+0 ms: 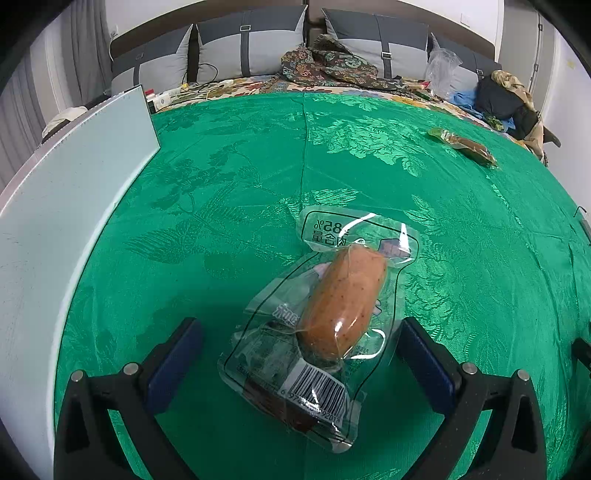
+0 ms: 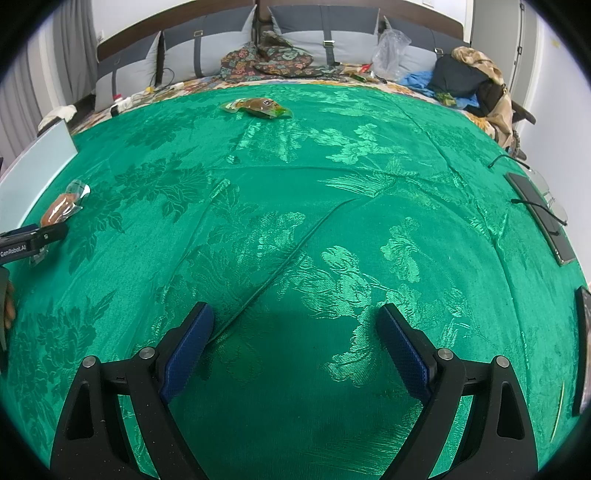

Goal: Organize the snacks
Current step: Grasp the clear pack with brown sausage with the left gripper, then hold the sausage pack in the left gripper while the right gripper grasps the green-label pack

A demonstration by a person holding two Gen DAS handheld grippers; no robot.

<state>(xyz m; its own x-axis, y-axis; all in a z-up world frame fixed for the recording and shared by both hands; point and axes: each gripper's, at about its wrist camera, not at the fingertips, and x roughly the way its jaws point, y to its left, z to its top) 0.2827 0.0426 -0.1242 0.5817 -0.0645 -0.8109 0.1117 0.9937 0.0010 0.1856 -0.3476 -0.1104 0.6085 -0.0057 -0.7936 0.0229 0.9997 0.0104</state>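
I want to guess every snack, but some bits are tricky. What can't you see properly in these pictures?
- Left wrist view: the label on the clear-wrapped orange sausage is upside down and lost in glare.
- Left wrist view: the pale blue flat panel is cut off by the left edge.
- Right wrist view: the small brown snack in the green-tipped wrapper is too small to name.
- Right wrist view: the left hand-held gripper covers the sausage's near end.

Both wrist views low, facing headboard; share green cloth.
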